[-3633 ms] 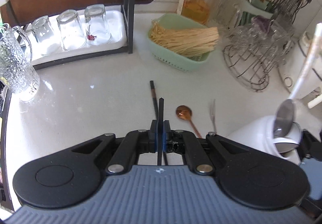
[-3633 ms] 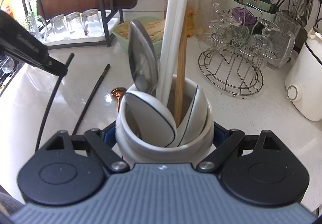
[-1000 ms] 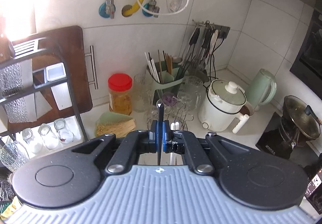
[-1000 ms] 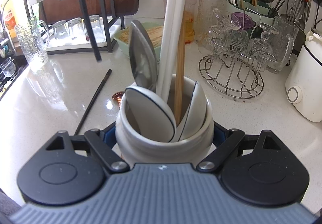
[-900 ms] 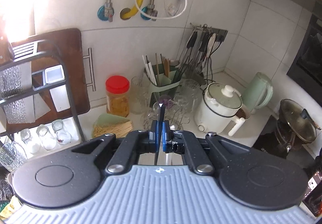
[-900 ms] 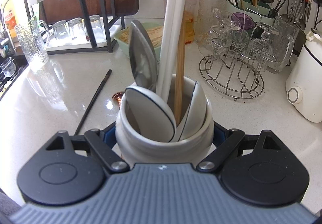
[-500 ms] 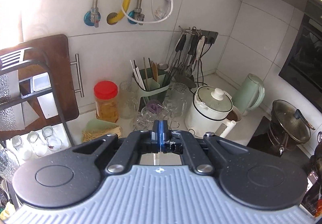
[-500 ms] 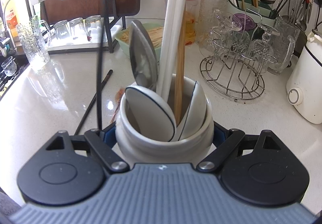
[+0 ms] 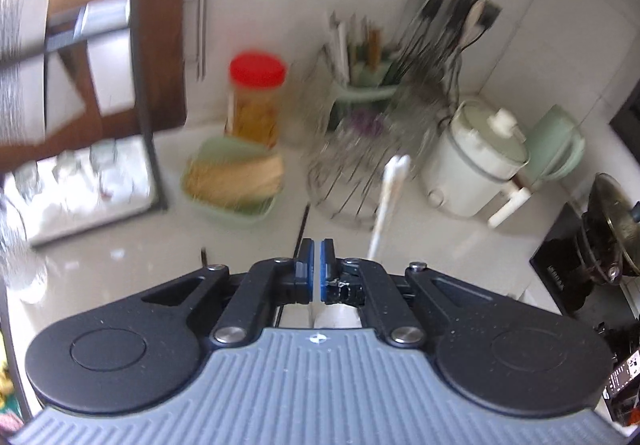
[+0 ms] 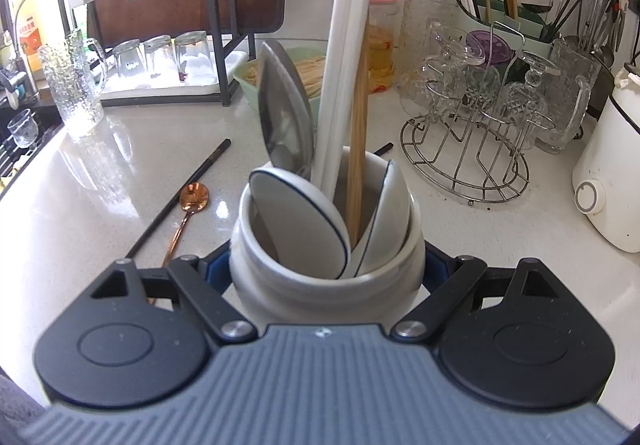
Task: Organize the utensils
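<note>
Clamping one white jar (image 10: 326,277), the right claw (image 10: 326,269) faces two black chopsticks (image 10: 180,197); left claw (image 9: 317,269) pressed together.

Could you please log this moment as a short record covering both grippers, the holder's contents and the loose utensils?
left gripper: shut, nothing visible between the pads; view blurred
right gripper: shut on the white holder
holder contents: metal spoon, white chopsticks, wooden chopsticks, two ceramic spoons
loose on counter: black chopstick, copper spoon
partly hidden: another black tip behind the holder
</note>
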The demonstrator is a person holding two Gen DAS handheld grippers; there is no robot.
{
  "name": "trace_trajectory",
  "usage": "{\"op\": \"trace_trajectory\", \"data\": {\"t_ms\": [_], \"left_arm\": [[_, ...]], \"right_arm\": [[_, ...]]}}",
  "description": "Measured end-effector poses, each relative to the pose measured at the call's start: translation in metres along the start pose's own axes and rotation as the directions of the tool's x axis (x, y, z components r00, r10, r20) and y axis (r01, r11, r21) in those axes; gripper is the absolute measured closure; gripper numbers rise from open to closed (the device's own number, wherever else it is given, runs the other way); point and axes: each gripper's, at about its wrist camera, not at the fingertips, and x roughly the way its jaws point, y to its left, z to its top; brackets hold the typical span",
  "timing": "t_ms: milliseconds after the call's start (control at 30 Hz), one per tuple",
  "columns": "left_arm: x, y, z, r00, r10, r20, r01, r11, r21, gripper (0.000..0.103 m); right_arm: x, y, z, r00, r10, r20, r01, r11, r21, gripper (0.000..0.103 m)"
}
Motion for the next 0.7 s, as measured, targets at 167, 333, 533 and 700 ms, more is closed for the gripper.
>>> {"op": "trace_trajectory", "data": {"t_ms": [167,333,533,700], "left_arm": [[0.032,0.017,-0.016,0.998,0.028,-0.049,-0.028,1.000,0.000,0.102],[0.070,0.028,-0.021,0.994,0.029,-0.104,-0.029,1.000,0.007,0.092],[0.123,0.028,-0.016,0.987,0.030,-0.157,-0.024,0.999,0.040,0.074],[0.169,0.022,-0.008,0.983,0.018,-0.184,-0.009,0.999,0.049,0.072]], "right_arm": [[-0.001,-0.001,0.000,1.000,-0.015,-0.002,0.015,1.000,0.007,0.012],[-0.004,-0.007,-0.003,0.998,-0.056,-0.008,0.056,0.997,0.044,0.012],[-0.009,-0.017,-0.008,0.994,-0.106,-0.025,0.108,0.989,0.096,0.012],[-0.010,-0.023,-0.009,0.992,-0.123,-0.033,0.126,0.985,0.119,0.012]]}}
